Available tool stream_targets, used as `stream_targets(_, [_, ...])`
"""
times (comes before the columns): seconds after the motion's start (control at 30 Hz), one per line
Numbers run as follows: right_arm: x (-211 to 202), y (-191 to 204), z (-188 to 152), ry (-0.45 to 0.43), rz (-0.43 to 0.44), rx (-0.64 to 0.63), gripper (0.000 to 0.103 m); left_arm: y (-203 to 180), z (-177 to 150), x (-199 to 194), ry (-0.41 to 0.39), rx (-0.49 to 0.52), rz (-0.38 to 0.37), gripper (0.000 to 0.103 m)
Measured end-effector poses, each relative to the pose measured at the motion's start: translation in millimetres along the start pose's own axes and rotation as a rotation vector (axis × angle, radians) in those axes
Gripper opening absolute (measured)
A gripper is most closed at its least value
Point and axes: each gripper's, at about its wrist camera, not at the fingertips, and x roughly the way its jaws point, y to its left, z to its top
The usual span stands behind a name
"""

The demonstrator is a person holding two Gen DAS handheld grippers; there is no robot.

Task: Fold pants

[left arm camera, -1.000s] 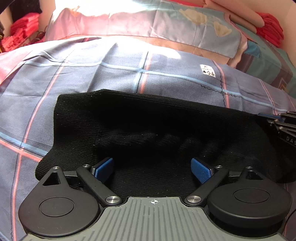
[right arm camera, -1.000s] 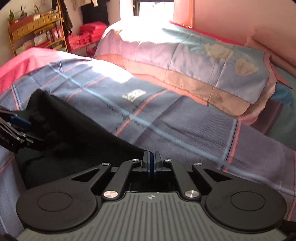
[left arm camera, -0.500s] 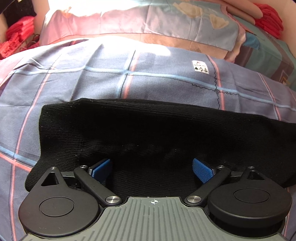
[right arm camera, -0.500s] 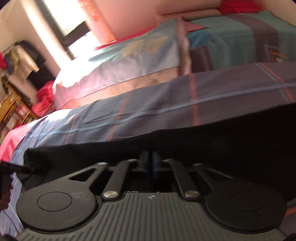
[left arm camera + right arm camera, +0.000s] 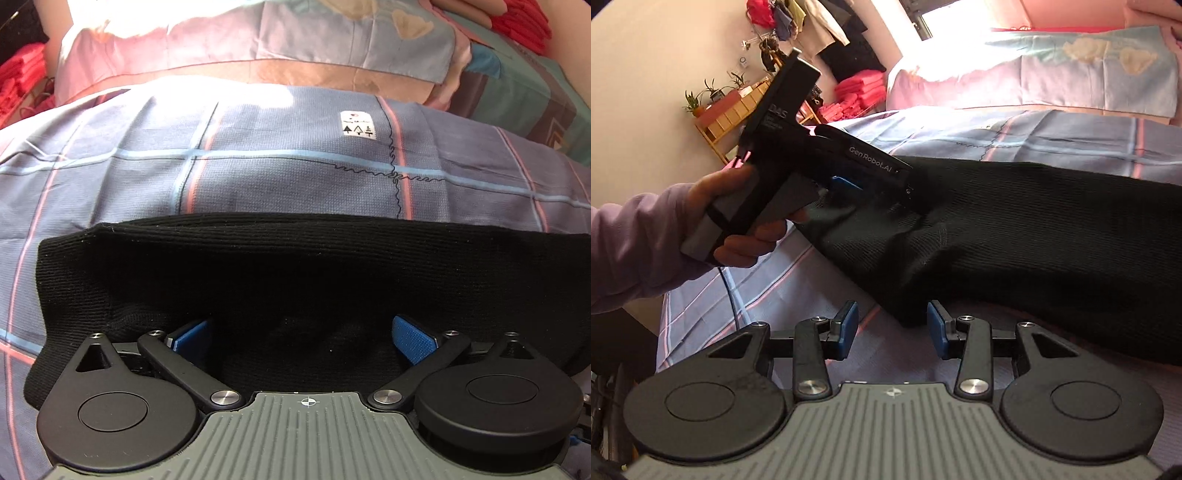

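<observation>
1. Black pants (image 5: 280, 273): lying folded in a long band across the plaid bedsheet (image 5: 280, 173), near edge bunched.
2. Right gripper (image 5: 892, 326): fingers released, just been opening, blue pads either side of the pants' near corner without pressing it.
3. Left gripper (image 5: 301, 338): fingers spread wide over the pants' near edge, nothing clamped; gripped by a hand (image 5: 738, 221).
4. Beyond the pants: pillow (image 5: 332, 40) at the bed's head.
</observation>
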Motion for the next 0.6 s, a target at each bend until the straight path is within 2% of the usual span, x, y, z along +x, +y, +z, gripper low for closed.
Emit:
stream_targets(0.07, [11.0,-7.2,7.7,-0.043,0.003,0.008,0.046,1.1,0.2,0.0,0.002,-0.001,-0.007,0.103])
stream_targets(0.13, [14.8,-19.7,13.0,-0.109,0.052,0.089,0.049,3.2,1.3,-0.2,0.002,-0.014,-0.017,0.103])
stream_targets(0.17, [19.3,-27.4,12.2,-0.106,0.137,0.167,0.054,4.7,1.1,-0.8,0.0,-0.021,-0.021,0.103])
stream_targets(0.2, [23.8,-29.8,8.5,-0.067,0.242,0.202,0.057,5.3,0.8,-0.9,-0.001,-0.025,-0.024,0.103])
stream_targets(0.23, [32.0,-28.7,5.2,0.01,0.329,0.197,0.069,6.4,0.7,-2.3,-0.001,-0.019,-0.019,0.103])
stream_targets(0.27, [34.6,-26.3,2.8,0.044,0.373,0.158,0.078,6.5,0.3,-2.6,0.0,-0.017,-0.02,0.103])
stream_targets(0.3, [31.7,-27.0,6.7,0.038,0.381,0.12,0.077,6.3,0.8,-2.2,0.002,-0.015,-0.02,0.103])
stream_targets(0.33, [32.8,-34.9,13.8,0.036,0.385,0.151,0.076,6.3,1.3,-2.3,0.001,-0.015,-0.021,0.103])
stream_targets(0.4, [31.1,-60.2,27.8,-0.053,0.363,0.28,0.065,6.8,1.6,-2.3,0.0,-0.018,-0.023,0.103])
stream_targets(0.47, [34.2,-67.7,32.7,-0.123,0.339,0.328,0.062,6.9,0.6,-2.9,-0.003,-0.023,-0.021,0.103])
stream_targets(0.5, [40.8,-62.3,31.6,-0.096,0.371,0.322,0.064,6.5,0.9,-3.0,-0.002,-0.021,-0.018,0.103])
stream_targets(0.53, [50.8,-53.6,30.0,-0.025,0.44,0.294,0.066,5.9,0.9,-2.9,0.0,-0.019,-0.016,0.103])
stream_targets(0.57, [64.2,-41.6,29.8,0.086,0.508,0.234,0.071,5.6,1.3,-2.6,0.002,-0.016,-0.015,0.103])
stream_targets(0.6, [64.9,-31.4,29.8,0.112,0.478,0.133,0.073,5.6,1.6,-2.5,0.005,-0.014,-0.015,0.103])
